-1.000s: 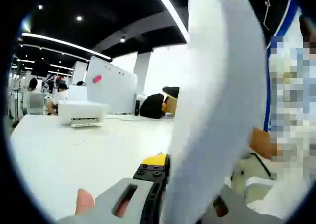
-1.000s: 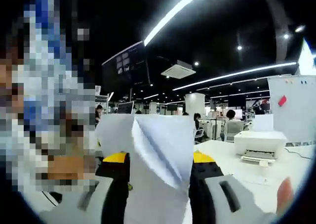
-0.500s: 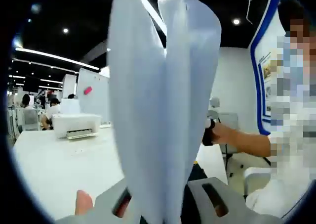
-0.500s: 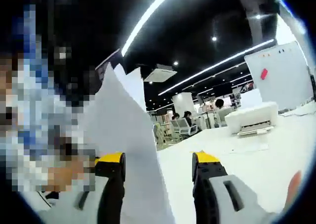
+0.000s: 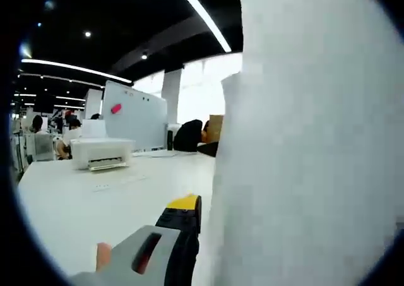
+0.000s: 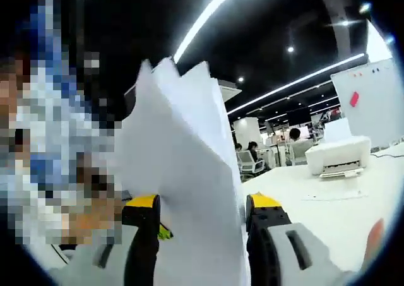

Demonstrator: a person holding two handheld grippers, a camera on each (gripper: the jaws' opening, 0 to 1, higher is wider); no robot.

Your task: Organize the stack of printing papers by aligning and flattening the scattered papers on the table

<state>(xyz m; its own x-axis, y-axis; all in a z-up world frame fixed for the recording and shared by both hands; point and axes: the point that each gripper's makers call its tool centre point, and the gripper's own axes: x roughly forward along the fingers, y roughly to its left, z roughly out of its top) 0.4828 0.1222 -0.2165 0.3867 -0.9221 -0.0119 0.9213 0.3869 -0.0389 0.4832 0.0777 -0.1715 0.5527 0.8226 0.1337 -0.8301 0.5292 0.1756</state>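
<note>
Between my right gripper jaws, parted and loosely bracketing, stands the papers stack, fanned; I'd tap its edges down square on the table. My left gripper (grip hidden by sheets) I cannot judge. Beyond sits a printer, well apart

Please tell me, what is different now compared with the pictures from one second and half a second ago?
In the right gripper view, the papers stand between the jaws again, after leaning toward one jaw half a second ago. In the left gripper view, the sheets swung aside and now cover one side. The printer stayed on the table.
</note>
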